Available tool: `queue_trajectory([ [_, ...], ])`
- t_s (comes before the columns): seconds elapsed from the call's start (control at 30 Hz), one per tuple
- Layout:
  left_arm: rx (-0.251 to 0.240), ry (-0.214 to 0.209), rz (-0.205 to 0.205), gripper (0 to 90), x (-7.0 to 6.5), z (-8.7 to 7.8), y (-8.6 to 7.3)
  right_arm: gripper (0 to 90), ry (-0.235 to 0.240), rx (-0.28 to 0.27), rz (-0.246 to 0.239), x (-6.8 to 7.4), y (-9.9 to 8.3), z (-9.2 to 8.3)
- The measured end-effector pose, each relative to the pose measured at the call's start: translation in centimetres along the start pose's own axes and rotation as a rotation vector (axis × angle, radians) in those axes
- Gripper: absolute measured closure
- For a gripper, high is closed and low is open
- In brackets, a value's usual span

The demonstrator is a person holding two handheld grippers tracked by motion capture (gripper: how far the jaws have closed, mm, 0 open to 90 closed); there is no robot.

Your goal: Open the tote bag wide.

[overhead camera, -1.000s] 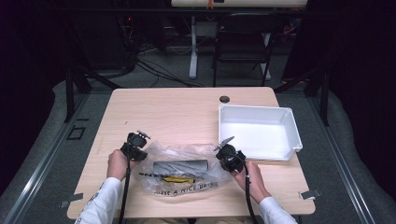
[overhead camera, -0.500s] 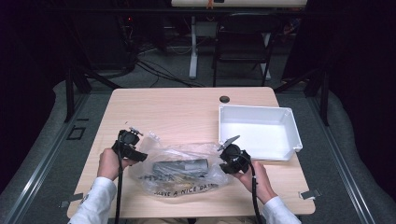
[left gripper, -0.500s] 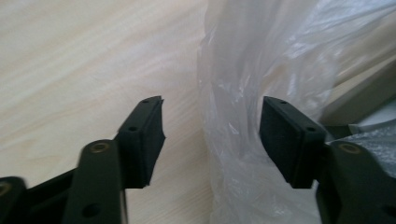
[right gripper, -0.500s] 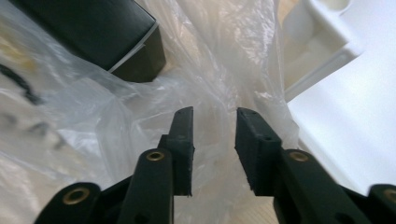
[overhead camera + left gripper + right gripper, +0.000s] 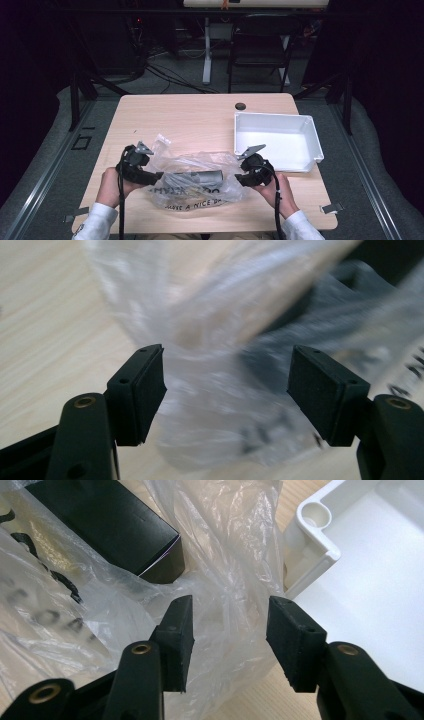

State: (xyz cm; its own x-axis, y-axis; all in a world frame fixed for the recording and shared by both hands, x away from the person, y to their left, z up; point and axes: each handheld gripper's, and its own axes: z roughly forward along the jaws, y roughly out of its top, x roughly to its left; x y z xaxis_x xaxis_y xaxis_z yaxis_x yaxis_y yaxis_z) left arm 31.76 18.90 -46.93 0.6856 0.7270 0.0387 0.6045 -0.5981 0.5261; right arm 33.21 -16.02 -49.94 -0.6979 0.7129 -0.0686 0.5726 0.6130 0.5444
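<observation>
A clear plastic bag with black lettering lies on the wooden table near the front edge. Inside it is a long dark box. My left gripper is at the bag's left end. Its jaws have just been opening, and loose film sits between the pads of the gripper without being pinched. At the bag's right end my right gripper has also just been opening. Crumpled film hangs in the gap of that gripper, with the dark box beyond it.
A white rectangular tray stands on the right of the table, and its corner is close to my right gripper. A small dark round hole marks the table's far edge. Bare wood stretches behind the bag.
Both grippers went from shut on the bag's ends to open, letting the film go. The left hand drew away to the left and rose. The bag slackened and spread.
</observation>
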Motion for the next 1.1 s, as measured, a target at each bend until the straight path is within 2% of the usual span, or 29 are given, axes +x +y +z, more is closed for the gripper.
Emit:
queue_trajectory([
  [0.1, 0.02, -0.013, 0.05, 29.5, -1.5, 0.8, -0.7, 50.9, -0.01, 0.007, 0.009, -0.1, 0.0, 0.2],
  [0.17, 0.039, -0.023, 0.064, 30.1, -2.0, 1.5, -1.1, 50.7, -0.015, 0.011, 0.014, -0.2, 0.0, 0.4],
  [0.27, 0.082, -0.02, 0.104, 37.8, -2.7, 2.5, -1.7, 49.4, -0.012, 0.046, 0.023, -0.3, -0.1, 1.0],
  [0.4, 0.102, -0.006, 0.131, 55.3, -3.1, 3.4, -2.1, 49.8, -0.018, 0.082, 0.03, -0.4, -0.4, 2.0],
  [0.43, 0.099, -0.009, 0.14, 63.2, -3.2, 3.5, -2.2, 51.8, -0.013, 0.097, 0.026, -0.5, -0.4, 2.1],
  [0.5, 0.096, 0.026, 0.165, 73.1, -3.5, 3.4, -2.3, 55.2, -0.009, 0.106, 0.027, -0.5, -0.4, 2.3],
  [0.6, 0.091, 0.02, 0.162, 83.4, -3.5, 3.2, -2.4, 62.6, -0.001, 0.109, 0.021, -0.4, -0.6, 2.8],
  [0.7, 0.09, 0.022, 0.181, 87.0, -3.7, 3.0, -2.6, 65.4, 0.002, 0.115, 0.027, -0.3, -0.7, 3.1],
  [0.8, 0.101, 0.001, 0.189, 88.5, -3.9, 2.9, -2.7, 67.0, 0.005, 0.134, 0.012, -0.5, -0.7, 3.1],
  [0.83, 0.108, -0.007, 0.193, 88.6, -4.0, 2.8, -2.8, 67.0, 0.005, 0.123, 0.025, -0.4, -0.8, 3.2],
  [0.87, 0.13, -0.029, 0.203, 88.8, -4.1, 2.9, -3.0, 67.2, 0.004, 0.135, 0.017, -0.5, -0.8, 3.3],
  [0.97, 0.191, -0.06, 0.233, 88.8, -4.3, 3.2, -3.6, 67.5, 0.002, 0.149, 0.02, -0.5, -0.9, 3.5],
  [1.0, 0.212, -0.064, 0.244, 88.8, -4.3, 3.6, -3.9, 67.8, 0.001, 0.142, 0.029, -0.4, -0.9, 3.6],
  [1.07, 0.255, -0.076, 0.247, 88.7, -4.3, 3.9, -4.2, 68.8, 0.001, 0.16, 0.017, -0.4, -0.9, 3.7],
  [1.1, 0.26, -0.079, 0.251, 88.6, -4.2, 4.1, -4.3, 69.8, -0.002, 0.163, 0.017, -0.3, -1.0, 3.8],
])
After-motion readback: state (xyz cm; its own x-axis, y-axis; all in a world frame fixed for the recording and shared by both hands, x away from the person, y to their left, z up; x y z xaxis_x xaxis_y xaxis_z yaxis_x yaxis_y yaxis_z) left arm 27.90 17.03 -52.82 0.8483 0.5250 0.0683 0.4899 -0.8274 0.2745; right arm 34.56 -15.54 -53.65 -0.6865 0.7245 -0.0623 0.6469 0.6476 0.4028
